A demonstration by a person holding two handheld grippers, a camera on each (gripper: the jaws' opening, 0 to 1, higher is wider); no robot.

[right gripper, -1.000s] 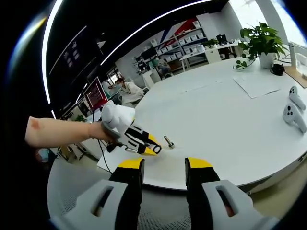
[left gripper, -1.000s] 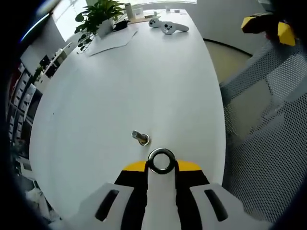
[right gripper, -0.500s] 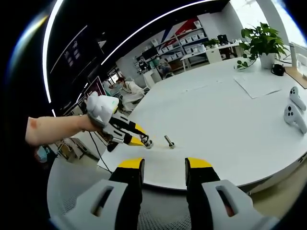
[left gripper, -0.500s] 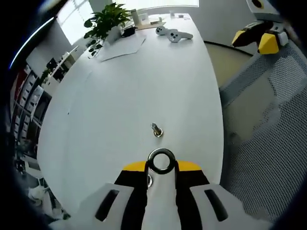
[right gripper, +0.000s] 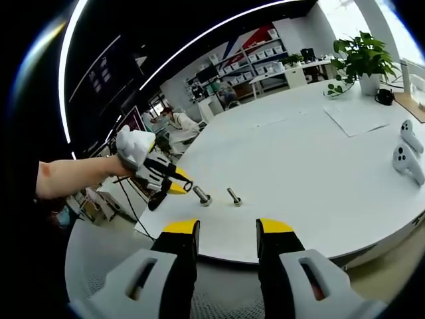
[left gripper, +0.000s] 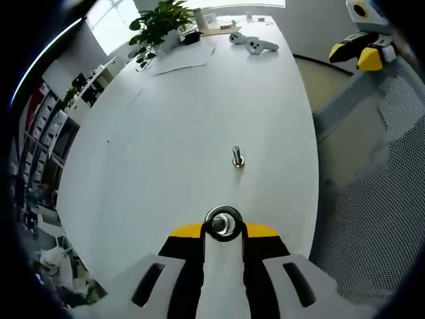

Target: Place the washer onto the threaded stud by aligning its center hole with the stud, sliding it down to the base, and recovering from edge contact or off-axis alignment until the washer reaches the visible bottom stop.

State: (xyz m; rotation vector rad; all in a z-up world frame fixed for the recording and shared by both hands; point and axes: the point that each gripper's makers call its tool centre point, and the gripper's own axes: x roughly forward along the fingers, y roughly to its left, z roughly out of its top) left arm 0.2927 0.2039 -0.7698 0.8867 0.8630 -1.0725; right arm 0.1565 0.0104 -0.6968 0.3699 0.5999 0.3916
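My left gripper [left gripper: 224, 230] is shut on a metal washer [left gripper: 224, 210] held flat at its tips. A stud top [left gripper: 224, 224] shows through the washer's hole. A second threaded stud [left gripper: 237, 157] stands upright farther out on the white table [left gripper: 166, 133]. In the right gripper view, a hand holds the left gripper [right gripper: 180, 186] just left of the nearer stud [right gripper: 202, 196]. The other stud [right gripper: 234, 196] stands to its right. Whether the washer touches the nearer stud I cannot tell. My right gripper [right gripper: 228, 229] is open and empty, off the table's edge; it appears as yellow tips [left gripper: 362, 50].
A potted plant [right gripper: 362, 56], a paper sheet [right gripper: 355, 119] and two white controllers [right gripper: 405, 156] lie at the table's far end. A mesh chair [left gripper: 372, 199] stands beside the table's edge. Shelves and a seated person [right gripper: 176, 121] are behind.
The left gripper drew back and to the left in the right gripper view, uncovering a nearer stud. In its own view the far stud slid upward, and a stud top now fills the washer's hole.
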